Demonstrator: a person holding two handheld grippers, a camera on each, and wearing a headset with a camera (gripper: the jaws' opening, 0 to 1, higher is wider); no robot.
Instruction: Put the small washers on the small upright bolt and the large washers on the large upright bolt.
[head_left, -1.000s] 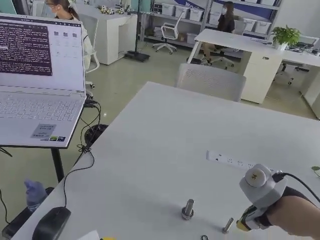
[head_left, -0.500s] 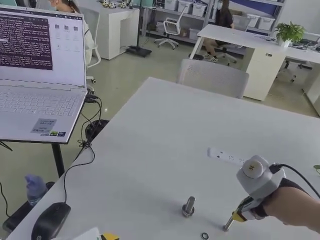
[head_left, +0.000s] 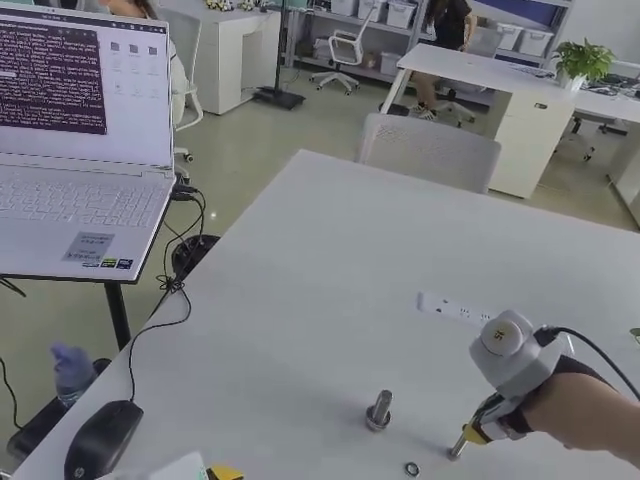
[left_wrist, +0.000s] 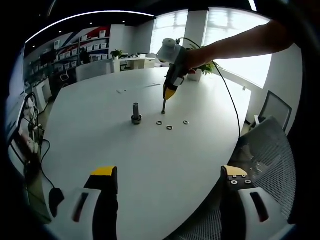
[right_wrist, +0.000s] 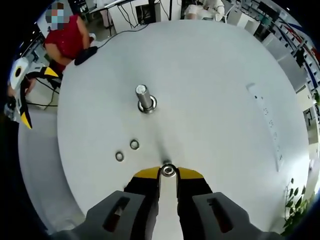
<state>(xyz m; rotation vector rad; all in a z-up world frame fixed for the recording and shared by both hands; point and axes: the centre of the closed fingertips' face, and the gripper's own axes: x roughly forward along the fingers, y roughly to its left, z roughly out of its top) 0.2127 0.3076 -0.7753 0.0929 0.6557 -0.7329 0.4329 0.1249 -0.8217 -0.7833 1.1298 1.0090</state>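
The large upright bolt (head_left: 378, 410) (left_wrist: 135, 113) (right_wrist: 145, 98) stands on the white table. To its right is the small upright bolt (head_left: 455, 447) (left_wrist: 163, 106). My right gripper (head_left: 474, 434) (left_wrist: 169, 93) (right_wrist: 168, 172) is right at the small bolt's top, its jaws shut on a small ring-shaped washer (right_wrist: 168, 170). Loose washers (left_wrist: 169, 127) (right_wrist: 134, 144) (head_left: 411, 469) lie on the table near the bolts. My left gripper (left_wrist: 167, 200) (right_wrist: 20, 95) is held off the table's near edge, open and holding nothing.
A white power strip (head_left: 450, 310) (right_wrist: 267, 125) lies beyond the bolts. A laptop (head_left: 80, 190) sits on a stand to the left, with a mouse (head_left: 100, 440) at the table corner. A grey chair (head_left: 430, 150) stands at the far edge.
My right gripper has moved a little left, from beside the small bolt to its top. The head camera has shifted slightly.
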